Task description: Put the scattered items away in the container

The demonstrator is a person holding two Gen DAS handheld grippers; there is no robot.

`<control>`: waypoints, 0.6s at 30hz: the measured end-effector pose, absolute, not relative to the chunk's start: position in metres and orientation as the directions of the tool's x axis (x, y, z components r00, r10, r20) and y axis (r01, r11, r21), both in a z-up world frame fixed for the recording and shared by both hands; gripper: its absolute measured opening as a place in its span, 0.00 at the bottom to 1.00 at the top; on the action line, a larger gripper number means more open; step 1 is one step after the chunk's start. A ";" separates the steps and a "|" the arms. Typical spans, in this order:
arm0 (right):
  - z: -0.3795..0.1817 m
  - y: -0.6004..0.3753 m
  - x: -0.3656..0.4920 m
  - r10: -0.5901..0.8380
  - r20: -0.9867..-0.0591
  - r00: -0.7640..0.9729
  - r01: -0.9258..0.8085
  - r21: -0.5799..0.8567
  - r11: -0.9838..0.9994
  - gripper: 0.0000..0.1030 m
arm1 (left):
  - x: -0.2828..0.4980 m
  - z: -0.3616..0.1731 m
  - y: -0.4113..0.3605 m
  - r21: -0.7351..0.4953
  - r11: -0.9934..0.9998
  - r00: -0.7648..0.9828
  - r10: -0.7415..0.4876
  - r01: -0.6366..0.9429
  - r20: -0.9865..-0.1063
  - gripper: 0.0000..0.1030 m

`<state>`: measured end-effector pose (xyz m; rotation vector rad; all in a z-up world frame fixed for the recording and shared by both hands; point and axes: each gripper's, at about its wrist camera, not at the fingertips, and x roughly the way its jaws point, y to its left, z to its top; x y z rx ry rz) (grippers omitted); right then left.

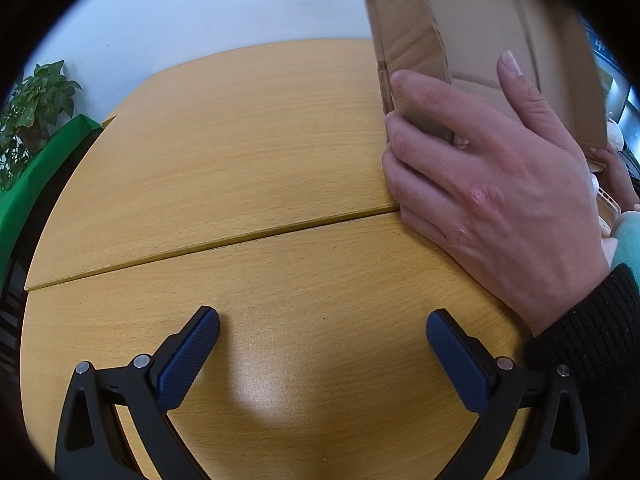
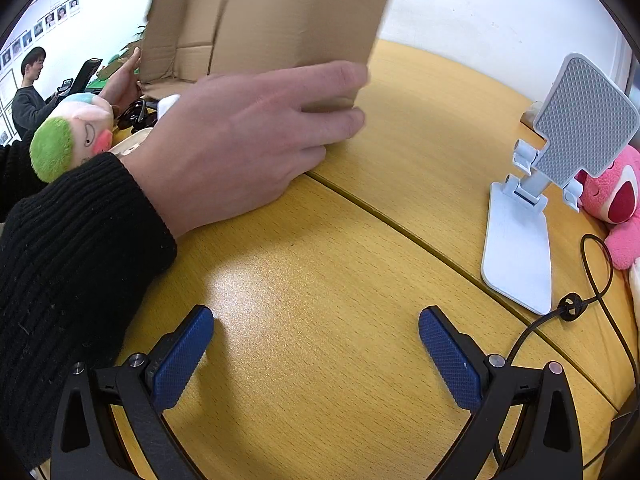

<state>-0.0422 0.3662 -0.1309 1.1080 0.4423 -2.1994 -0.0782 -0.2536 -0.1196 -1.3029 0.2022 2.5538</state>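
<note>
With both tongs (image 1: pixel 322 334) (image 2: pixel 316 332) spread empty over the yellow wooden surface (image 1: pixel 240 152), the tilted brown cardboard box (image 2: pixel 256 20) held by a bare hand (image 2: pixel 248 136) is best set flat before the white phone stand (image 2: pixel 520 240) is fetched.

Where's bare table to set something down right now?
Bare wood between the cardboard box and white phone stand, and ahead of both open grippers. Crowded left of the box around the green-haired plush; cable and pink plush far right.

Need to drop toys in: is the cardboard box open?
Open: the cardboard box is tipped, its bare inside facing the camera, steadied by a hand.
</note>
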 end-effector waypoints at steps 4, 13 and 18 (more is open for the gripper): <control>-0.131 0.366 -0.042 -0.383 -0.807 -0.449 0.665 -0.016 -0.746 1.00 | -0.079 -0.119 -0.254 0.003 -0.955 -0.561 0.172 -0.298 -0.810 1.00; -0.131 0.365 -0.042 -0.383 -0.807 -0.450 0.664 -0.016 -0.747 1.00 | -0.082 -0.118 -0.255 0.003 -0.955 -0.561 0.172 -0.297 -0.810 1.00; -0.132 0.365 -0.042 -0.382 -0.807 -0.450 0.664 -0.016 -0.747 1.00 | -0.083 -0.118 -0.256 0.003 -0.955 -0.561 0.172 -0.297 -0.810 1.00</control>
